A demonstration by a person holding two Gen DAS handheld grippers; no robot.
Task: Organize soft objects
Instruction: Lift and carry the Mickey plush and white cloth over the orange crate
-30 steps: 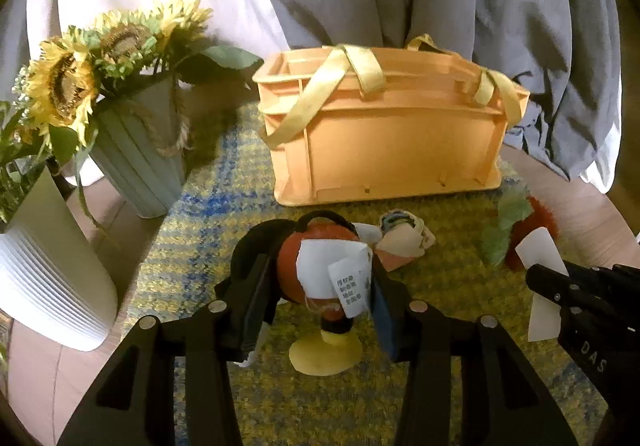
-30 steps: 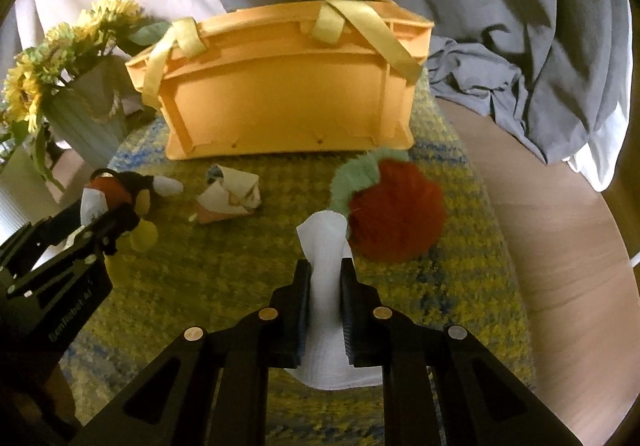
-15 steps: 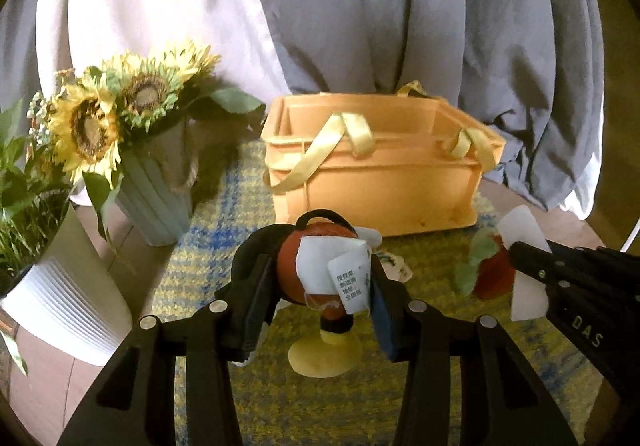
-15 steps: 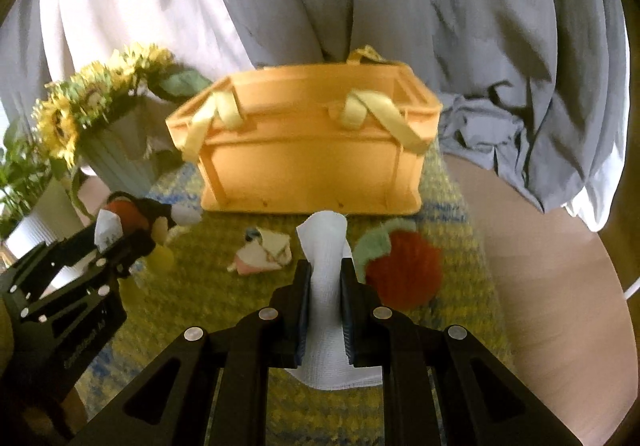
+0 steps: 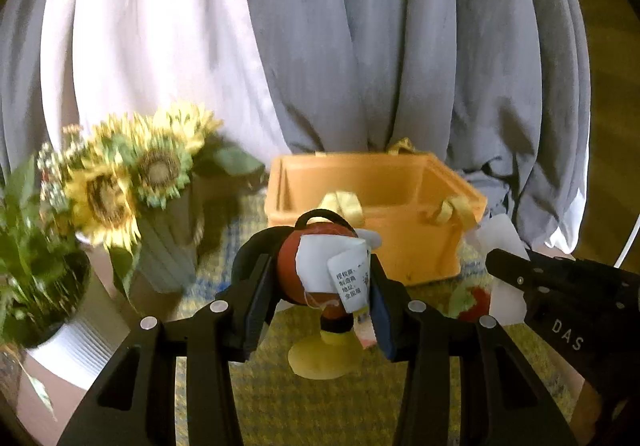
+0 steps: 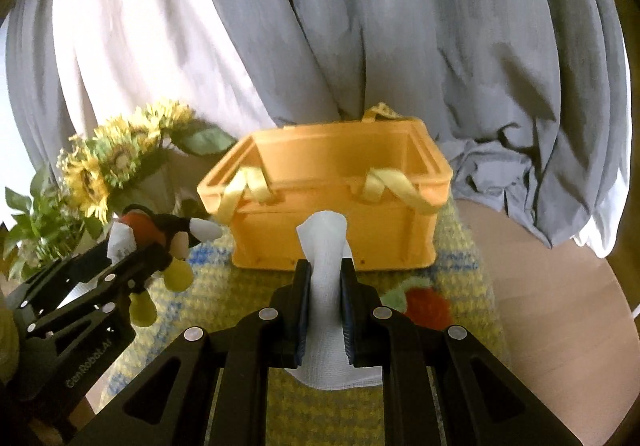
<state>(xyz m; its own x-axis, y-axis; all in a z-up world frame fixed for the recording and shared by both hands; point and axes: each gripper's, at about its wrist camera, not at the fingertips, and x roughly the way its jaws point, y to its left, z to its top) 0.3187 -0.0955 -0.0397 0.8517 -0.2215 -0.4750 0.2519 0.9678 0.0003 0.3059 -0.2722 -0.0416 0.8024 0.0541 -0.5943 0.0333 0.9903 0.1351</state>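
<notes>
In the left wrist view, a plush toy with a white label is clamped between the fingers of the left hand-held gripper, lifted above the yellow woven mat in front of the orange basket. Sunflowers are seen to the left.

In the right wrist view, a white cloth is pinched upright in the right hand-held gripper, just before the basket's near wall. A red and green plush strawberry is seen lying on the mat covering the surface.
</notes>
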